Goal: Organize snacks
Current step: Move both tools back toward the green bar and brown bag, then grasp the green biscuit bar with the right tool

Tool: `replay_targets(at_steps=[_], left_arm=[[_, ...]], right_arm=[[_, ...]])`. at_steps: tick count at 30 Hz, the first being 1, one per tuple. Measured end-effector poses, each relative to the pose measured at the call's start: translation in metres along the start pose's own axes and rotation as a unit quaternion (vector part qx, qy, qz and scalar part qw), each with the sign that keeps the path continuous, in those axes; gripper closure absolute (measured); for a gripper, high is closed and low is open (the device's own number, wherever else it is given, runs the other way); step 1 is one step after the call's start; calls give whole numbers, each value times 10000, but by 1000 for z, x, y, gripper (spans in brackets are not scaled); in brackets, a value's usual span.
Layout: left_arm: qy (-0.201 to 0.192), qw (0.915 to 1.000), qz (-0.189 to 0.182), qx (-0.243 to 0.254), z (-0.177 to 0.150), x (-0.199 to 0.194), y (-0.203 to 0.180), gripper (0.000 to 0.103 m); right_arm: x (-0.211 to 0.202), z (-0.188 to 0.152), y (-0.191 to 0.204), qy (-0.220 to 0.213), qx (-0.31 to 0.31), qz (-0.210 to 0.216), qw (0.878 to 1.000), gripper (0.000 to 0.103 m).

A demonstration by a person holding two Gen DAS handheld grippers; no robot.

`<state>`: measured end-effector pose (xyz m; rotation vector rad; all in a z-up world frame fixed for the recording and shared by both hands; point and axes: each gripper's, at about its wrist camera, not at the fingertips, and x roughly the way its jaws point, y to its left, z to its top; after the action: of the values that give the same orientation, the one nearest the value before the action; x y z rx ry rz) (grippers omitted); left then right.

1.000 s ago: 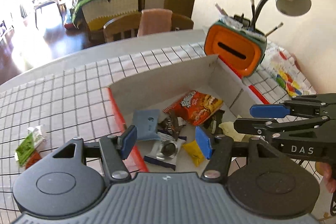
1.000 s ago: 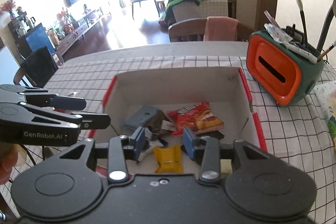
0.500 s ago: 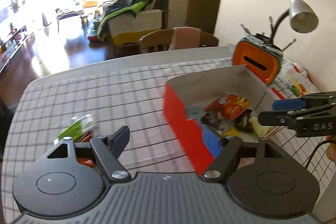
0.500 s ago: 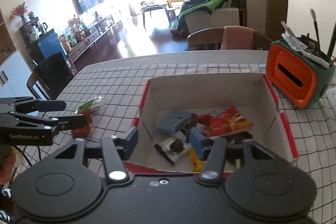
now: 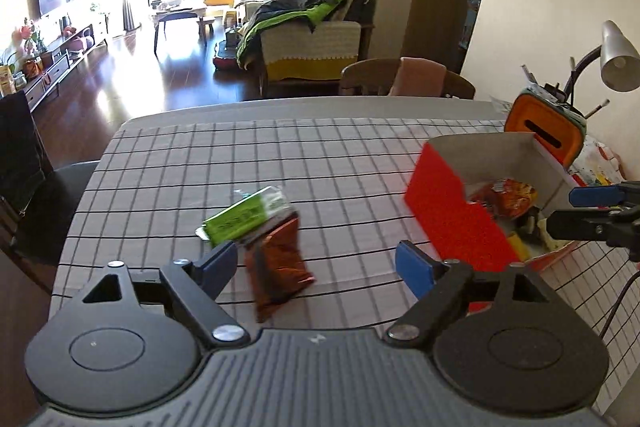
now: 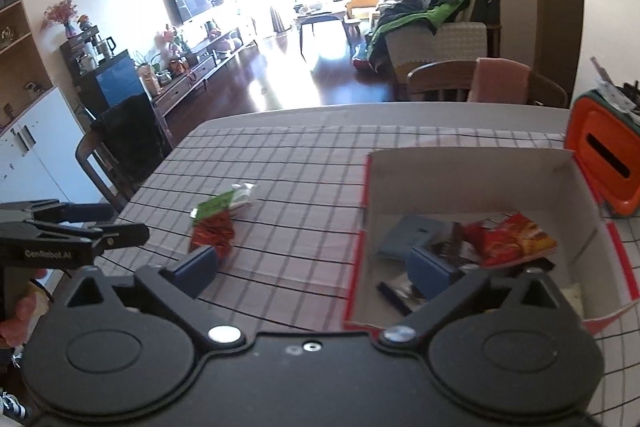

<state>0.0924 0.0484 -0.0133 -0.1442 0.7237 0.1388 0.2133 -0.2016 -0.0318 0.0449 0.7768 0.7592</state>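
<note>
With both the left gripper (image 5: 316,263) and right gripper (image 6: 316,267) spread wide and empty, the left one, hovering beside the red cardboard box (image 5: 452,223), needed to descend squarely over the brown-red snack packet (image 5: 280,263) lying left of that box, partly under the green packet (image 5: 244,217).

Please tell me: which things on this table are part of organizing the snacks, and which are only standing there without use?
Part of the job:
- green snack packet
- dark red snack packet
- red cardboard box, already holding snacks such as the orange chip bag
- left gripper and right gripper, both open

Only standing there:
- orange pen holder
- desk lamp
- wooden chair
</note>
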Motion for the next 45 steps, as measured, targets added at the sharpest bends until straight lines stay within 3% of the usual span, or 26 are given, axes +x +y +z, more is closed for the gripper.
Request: replay_targets(at_steps=[6, 13, 18, 23, 28, 31, 35, 38, 45], left_arm=[[-54, 9998, -183, 3, -5, 3, 30, 6], [77, 9985, -527, 139, -5, 18, 48, 6], [244, 9974, -670, -42, -6, 34, 55, 6], [299, 9974, -593, -284, -5, 50, 60, 6], [262, 9979, -370, -455, -6, 58, 64, 6], [181, 9981, -204, -550, -7, 59, 67, 6], [113, 9969, -253, -738, -9, 57, 73, 6], [48, 9959, -167, -885, -11, 55, 80, 6], [88, 9947, 107, -1020, -14, 67, 92, 6]], right_arm=[[16, 1, 28, 65, -89, 119, 9999, 0], [38, 14, 47, 222, -268, 105, 9993, 0], [63, 32, 48, 364, -520, 61, 9980, 0], [91, 50, 44, 560, -717, 110, 9958, 0], [131, 69, 56, 801, -1407, 344, 9862, 0], [160, 78, 71, 939, -1867, 586, 9762, 0], [200, 91, 96, 1230, -2425, 1089, 9562, 1], [230, 95, 119, 1487, -3021, 1404, 9311, 1], [288, 85, 158, 2121, -3879, 1681, 8811, 5]])
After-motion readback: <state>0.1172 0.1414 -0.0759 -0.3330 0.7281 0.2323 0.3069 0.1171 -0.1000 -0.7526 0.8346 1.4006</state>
